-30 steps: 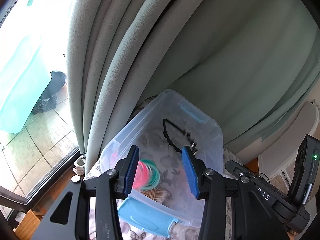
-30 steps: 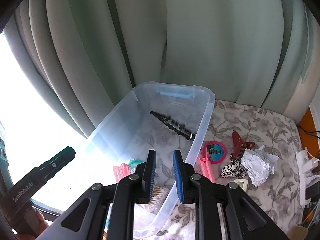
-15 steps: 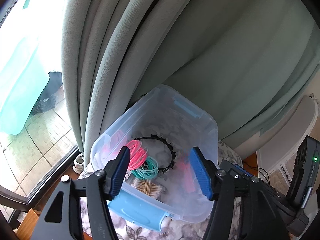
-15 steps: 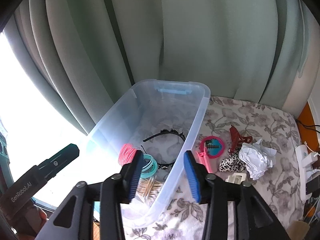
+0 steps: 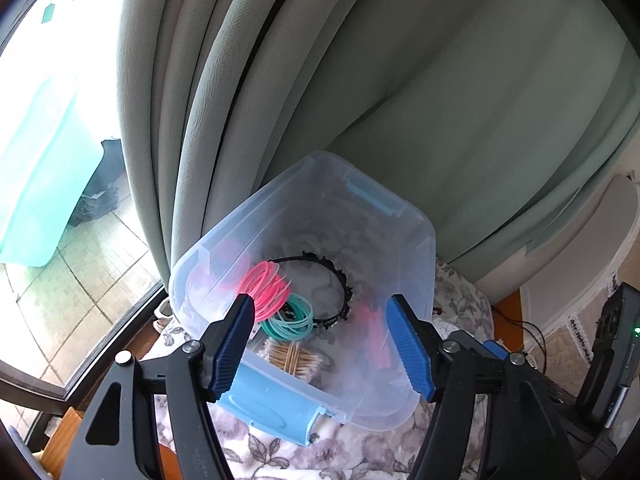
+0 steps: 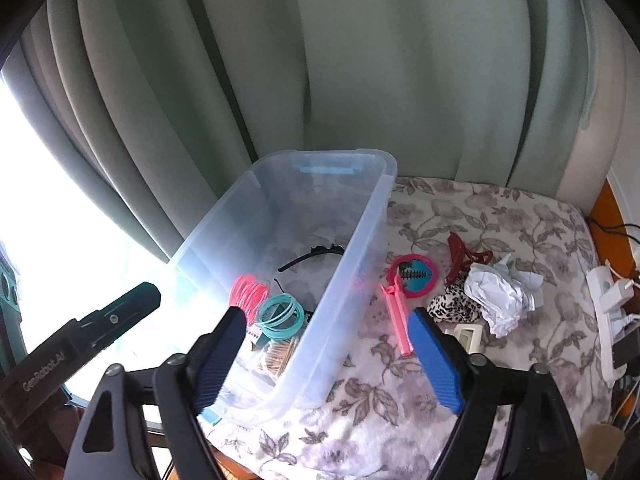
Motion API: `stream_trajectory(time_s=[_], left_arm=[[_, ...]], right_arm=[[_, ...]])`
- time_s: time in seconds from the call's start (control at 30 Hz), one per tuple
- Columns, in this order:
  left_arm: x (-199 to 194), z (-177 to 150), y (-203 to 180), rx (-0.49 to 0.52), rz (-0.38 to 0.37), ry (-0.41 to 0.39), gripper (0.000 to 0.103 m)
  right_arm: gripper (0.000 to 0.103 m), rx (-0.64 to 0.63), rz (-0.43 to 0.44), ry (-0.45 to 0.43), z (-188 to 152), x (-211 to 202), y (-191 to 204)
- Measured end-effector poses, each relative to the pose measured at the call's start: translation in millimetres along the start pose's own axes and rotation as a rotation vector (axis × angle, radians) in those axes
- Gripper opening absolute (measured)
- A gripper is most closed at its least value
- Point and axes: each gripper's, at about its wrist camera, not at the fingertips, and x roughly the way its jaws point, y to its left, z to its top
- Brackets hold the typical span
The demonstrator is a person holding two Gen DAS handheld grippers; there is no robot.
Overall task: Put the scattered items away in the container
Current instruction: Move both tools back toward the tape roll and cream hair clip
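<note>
A clear plastic bin (image 5: 416, 240) (image 6: 360, 248) stands on a floral cloth (image 6: 500, 224). Inside lie a black headband (image 5: 340, 276) (image 6: 310, 255), pink bands (image 5: 266, 286) (image 6: 248, 292), teal bands (image 5: 290, 322) (image 6: 280, 314) and cotton swabs (image 5: 294, 356). My left gripper (image 5: 322, 348) is open and empty above the bin's near end. My right gripper (image 6: 326, 356) is open and empty over the bin's near right wall. On the cloth lie a pink hand mirror (image 6: 412, 276), a red claw clip (image 6: 464, 254), a leopard-print item (image 6: 452, 308), crumpled white paper (image 6: 500, 294) and a small beige piece (image 6: 466, 336).
Grey-green curtains (image 6: 360, 80) hang close behind the bin. A window (image 5: 48, 120) is at the left. A white power strip (image 6: 608, 312) lies at the cloth's right edge. The left gripper's black body (image 6: 80, 340) shows at the left of the right wrist view.
Both grippers opened wide and drew back from the bin. The black headband now lies flat in the bin with the pink and teal bands.
</note>
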Motion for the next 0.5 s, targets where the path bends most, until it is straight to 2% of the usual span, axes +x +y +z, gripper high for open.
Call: stream_trajectory(time_s=[0.1, 0.3, 0.4, 0.5], left_arm=[[-1, -1, -7, 0.023, 0.005, 0.008, 0.069], [1, -6, -23, 0.065, -0.015, 0.031, 0.069], [1, -10, -33, 0.087, -0.010, 0.032, 0.069], [1, -13, -41, 0.100, 0.006, 0.037, 0.069]], right_arm=[[0.093, 0.014, -0.005, -0.004, -3, -4, -6], [0.093, 0.090, -0.018, -0.015, -8, -11, -27], [0.094, 0.088, -0.025, -0.043, -10, -19, -36], [0.099, 0.085, -0.016, -0.061, -13, -27, -43]])
